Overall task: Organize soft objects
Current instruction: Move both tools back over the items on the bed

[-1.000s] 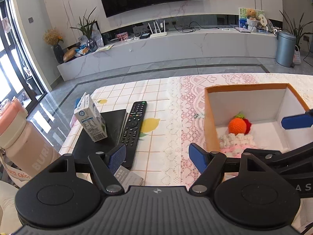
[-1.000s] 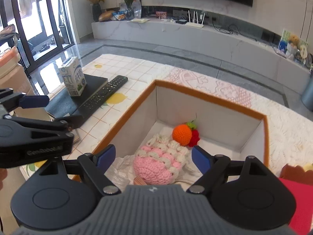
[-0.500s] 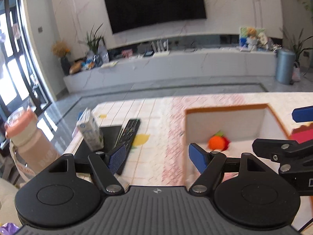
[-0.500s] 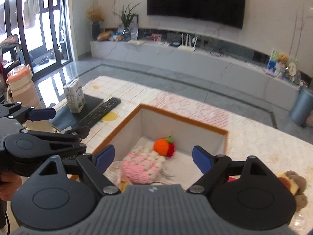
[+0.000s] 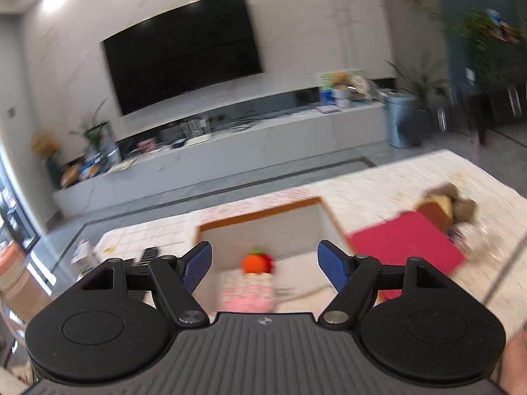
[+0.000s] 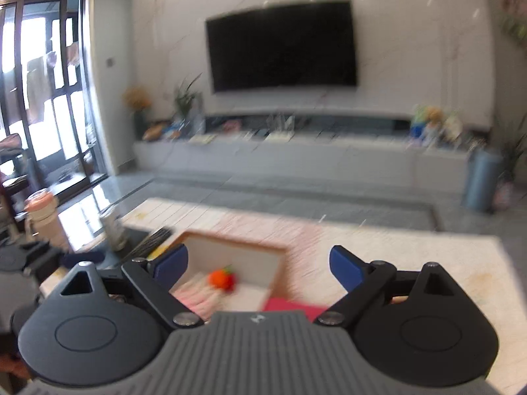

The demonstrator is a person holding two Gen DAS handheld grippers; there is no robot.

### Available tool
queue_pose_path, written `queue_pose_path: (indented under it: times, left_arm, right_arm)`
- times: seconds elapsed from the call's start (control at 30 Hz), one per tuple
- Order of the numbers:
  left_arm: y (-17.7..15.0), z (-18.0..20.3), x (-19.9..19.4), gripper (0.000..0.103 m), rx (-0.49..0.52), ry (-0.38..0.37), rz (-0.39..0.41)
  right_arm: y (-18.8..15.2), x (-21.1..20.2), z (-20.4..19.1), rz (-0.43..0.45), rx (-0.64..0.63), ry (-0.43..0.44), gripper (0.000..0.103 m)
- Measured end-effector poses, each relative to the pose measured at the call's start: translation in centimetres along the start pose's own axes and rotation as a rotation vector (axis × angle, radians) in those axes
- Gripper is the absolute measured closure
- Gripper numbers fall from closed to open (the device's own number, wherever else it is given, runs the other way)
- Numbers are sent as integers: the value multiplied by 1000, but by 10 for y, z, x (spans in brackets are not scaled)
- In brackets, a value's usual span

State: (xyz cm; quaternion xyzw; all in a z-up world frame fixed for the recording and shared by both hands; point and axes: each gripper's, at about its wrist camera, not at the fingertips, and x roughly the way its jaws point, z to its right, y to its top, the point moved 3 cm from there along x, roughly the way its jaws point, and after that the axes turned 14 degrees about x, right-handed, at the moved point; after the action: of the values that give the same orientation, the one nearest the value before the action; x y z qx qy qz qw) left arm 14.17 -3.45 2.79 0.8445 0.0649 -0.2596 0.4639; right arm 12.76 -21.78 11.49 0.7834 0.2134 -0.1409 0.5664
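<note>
Both grippers' jaws spread above box (image 5: 332,220), red mat (image 5: 405,243) beside

Between the spread, empty fingers of the left gripper (image 5: 264,261), an orange crochet ball (image 5: 256,263) and pink knit piece (image 5: 246,293) lie in the white box (image 5: 280,227), a red mat (image 5: 405,242) beside it.

the box (image 5: 263,214) is open at the top, with white inner walls and an orange-brown rim, and it stands on the table. inside it lies a small orange crochet fruit (image 5: 255,263) with a green top and a red part on its side. just in front of it lies a pink and cream crochet piece (image 5: 247,296), touching it. right of the box, outside it, a brown soft toy (image 5: 444,205) lies at the far edge of a red mat; it is blurred.
</note>
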Motion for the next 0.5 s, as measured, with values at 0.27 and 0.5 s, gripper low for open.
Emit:
queue_pose_path:
  times: [0.27,0.5]
  left_arm:
    - [4,69,7,17,78,-67,-13]
    - [9,116,7,17,9,-113,-30]
  right_arm:
    - [-9,-42,73,87,-3,-172,7]
    - [-35,-37,125,109,-18,-309,5]
